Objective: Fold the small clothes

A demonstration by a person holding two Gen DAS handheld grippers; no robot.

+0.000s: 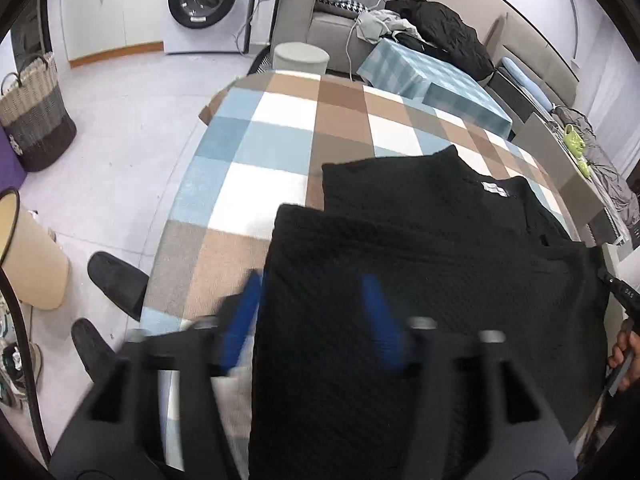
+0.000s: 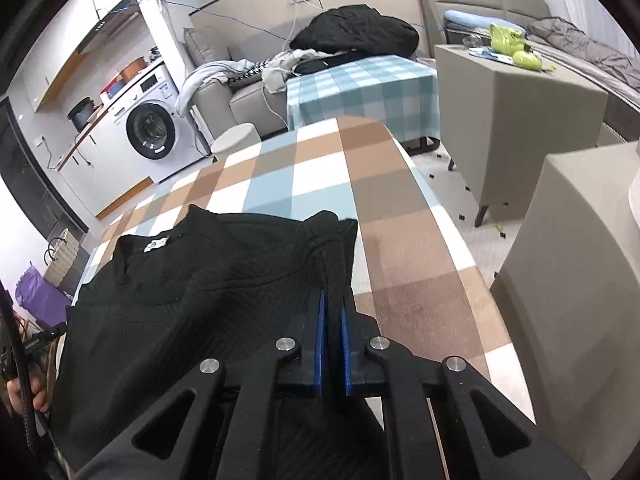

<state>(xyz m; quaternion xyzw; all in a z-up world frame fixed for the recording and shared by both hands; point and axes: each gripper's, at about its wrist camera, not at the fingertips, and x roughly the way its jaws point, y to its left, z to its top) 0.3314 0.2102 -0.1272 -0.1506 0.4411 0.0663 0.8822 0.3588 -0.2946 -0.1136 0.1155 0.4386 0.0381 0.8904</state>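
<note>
A black knit sweater (image 1: 420,248) lies on the checked tablecloth (image 1: 272,148), collar and white label pointing away. My left gripper (image 1: 314,280) is open, its blue fingers (image 1: 244,312) blurred, straddling the sweater's near left edge. In the right wrist view the sweater (image 2: 192,300) is bunched up. My right gripper (image 2: 333,300) is shut on a raised fold of its right side, lifted off the tablecloth (image 2: 400,248).
A washing machine (image 1: 204,4), a woven basket (image 1: 34,120) and a beige bin (image 1: 30,256) stand on the floor to the left. A sofa with clothes (image 2: 348,32), a teal-checked table (image 2: 360,88) and grey cabinets (image 2: 516,108) lie behind and right.
</note>
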